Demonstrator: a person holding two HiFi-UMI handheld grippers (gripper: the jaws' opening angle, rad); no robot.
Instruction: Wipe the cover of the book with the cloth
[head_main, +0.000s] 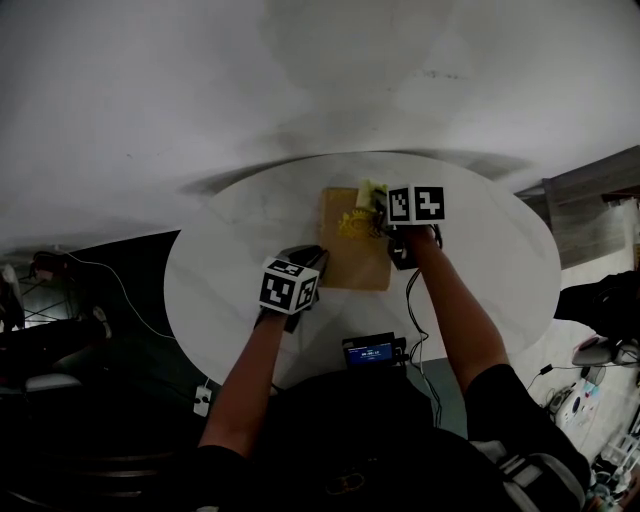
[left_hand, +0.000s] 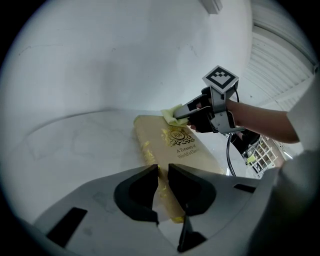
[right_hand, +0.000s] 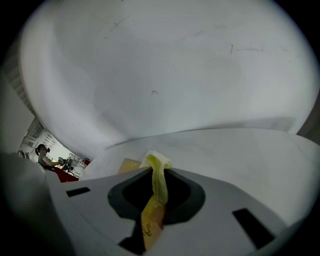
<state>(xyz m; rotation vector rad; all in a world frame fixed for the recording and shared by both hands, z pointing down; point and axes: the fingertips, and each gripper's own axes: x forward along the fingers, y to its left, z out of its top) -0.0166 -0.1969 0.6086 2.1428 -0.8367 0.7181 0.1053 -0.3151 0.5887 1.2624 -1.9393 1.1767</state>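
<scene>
Round white counter (head_main: 480, 260) carries a tan hardcover book with a gold emblem and gold title print (left_hand: 187, 150), lying flat, cover up. The left gripper (left_hand: 162, 169) is angled down at the end of the book nearest its fingers, on the spine side. Its fingers stand a narrow gap apart and a strip of the book's spine edge shows in that gap. The rest of the cover runs away beyond the fingertips. Whether the pads bear on the book cannot be made out. The right gripper (right_hand: 160, 172) has its fingers clamped on a pale yellow folded cloth (right_hand: 156, 162). A bunched end of the cloth sticks out past the fingertips, and a pinched strip runs back between them. That bunched end rests on the far end of the cover, just past the gold emblem as seen from the left fingers. The gold print shows below the cloth, through the gap between the right fingers. A small black device with a lit screen (head_main: 370, 350) sits on the counter behind both sets of fingers, towards the person.
</scene>
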